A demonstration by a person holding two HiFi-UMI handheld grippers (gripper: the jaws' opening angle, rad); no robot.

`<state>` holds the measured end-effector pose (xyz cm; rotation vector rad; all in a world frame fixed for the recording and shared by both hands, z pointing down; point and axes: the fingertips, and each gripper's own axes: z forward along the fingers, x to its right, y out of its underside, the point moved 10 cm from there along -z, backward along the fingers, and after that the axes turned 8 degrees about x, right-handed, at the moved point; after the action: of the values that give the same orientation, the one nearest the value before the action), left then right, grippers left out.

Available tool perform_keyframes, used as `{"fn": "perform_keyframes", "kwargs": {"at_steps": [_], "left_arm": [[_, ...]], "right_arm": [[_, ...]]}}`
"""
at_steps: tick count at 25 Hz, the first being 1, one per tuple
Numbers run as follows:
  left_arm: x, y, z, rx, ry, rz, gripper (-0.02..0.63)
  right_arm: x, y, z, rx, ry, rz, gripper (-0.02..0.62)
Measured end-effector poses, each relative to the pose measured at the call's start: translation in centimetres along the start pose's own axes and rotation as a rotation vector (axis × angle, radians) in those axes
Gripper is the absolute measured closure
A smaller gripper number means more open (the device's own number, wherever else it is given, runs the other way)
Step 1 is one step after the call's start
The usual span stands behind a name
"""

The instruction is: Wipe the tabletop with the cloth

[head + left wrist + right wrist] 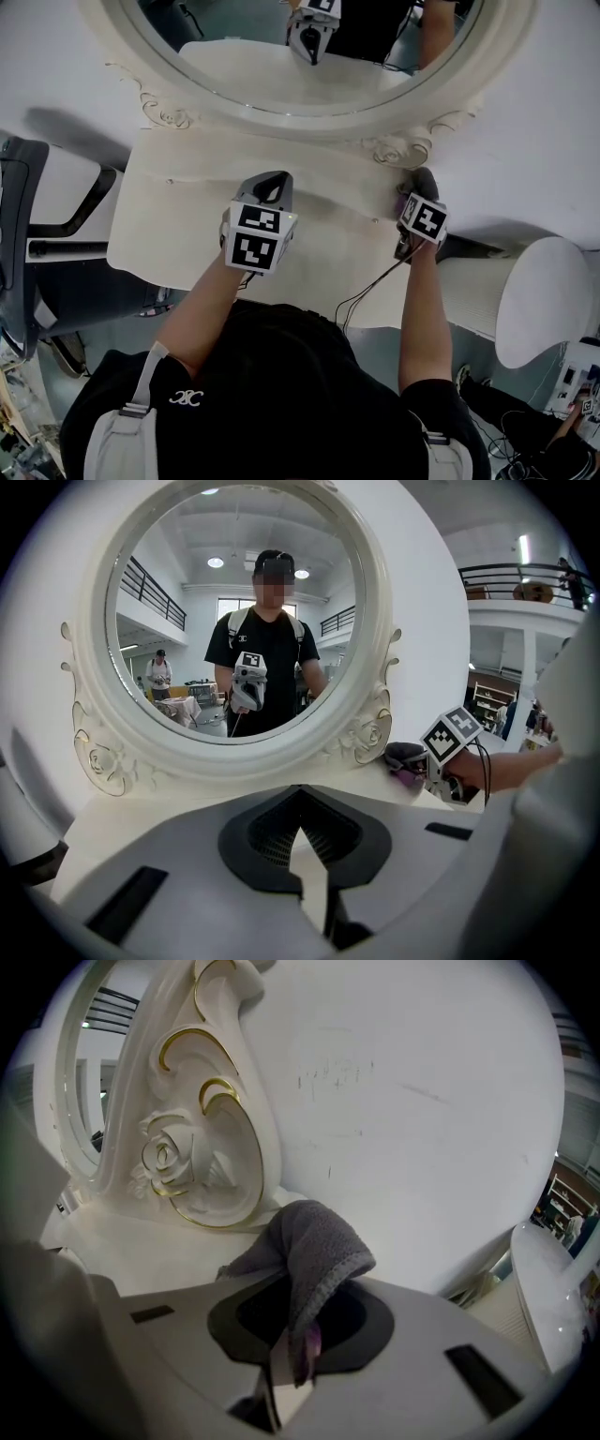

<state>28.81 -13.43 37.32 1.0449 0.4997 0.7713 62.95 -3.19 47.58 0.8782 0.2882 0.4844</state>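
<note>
The cream dressing tabletop (178, 216) lies under both grippers. A grey cloth (314, 1241) with a purple edge is pinched in my right gripper (291, 1358), which is shut on it. The cloth rests at the table's back right corner, beside the mirror frame's carved rose (169, 1162). From the head view, the right gripper (415, 192) sits at that corner with the cloth (425, 178) under its tip. My left gripper (272, 183) hovers over the middle of the table, shut and holding nothing. The left gripper view shows its own jaws (309, 860) closed and the cloth (403, 757) to the right.
A large oval mirror (309, 56) in an ornate white frame stands along the back of the table against a white wall. A dark chair (23, 234) is at the left. A white rounded stool (539, 300) stands at the right. A cable (366, 286) hangs off the table's front edge.
</note>
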Motion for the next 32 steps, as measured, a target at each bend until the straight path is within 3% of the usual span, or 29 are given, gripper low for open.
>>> {"fn": "perform_keyframes", "kwargs": {"at_steps": [12, 23, 32], "left_arm": [[-1.9, 1.0, -1.0, 0.001, -0.013, -0.006, 0.607], [-9.4, 1.2, -3.6, 0.029, 0.044, -0.007, 0.607], [-15.4, 2.8, -5.9, 0.023, 0.076, -0.021, 0.607]], "right_arm": [[-5.1, -0.1, -0.8, -0.044, -0.019, -0.069, 0.540], [-15.6, -0.5, -1.7, -0.078, -0.094, -0.083, 0.540], [-22.4, -0.7, -2.3, -0.038, -0.048, -0.032, 0.540]]}}
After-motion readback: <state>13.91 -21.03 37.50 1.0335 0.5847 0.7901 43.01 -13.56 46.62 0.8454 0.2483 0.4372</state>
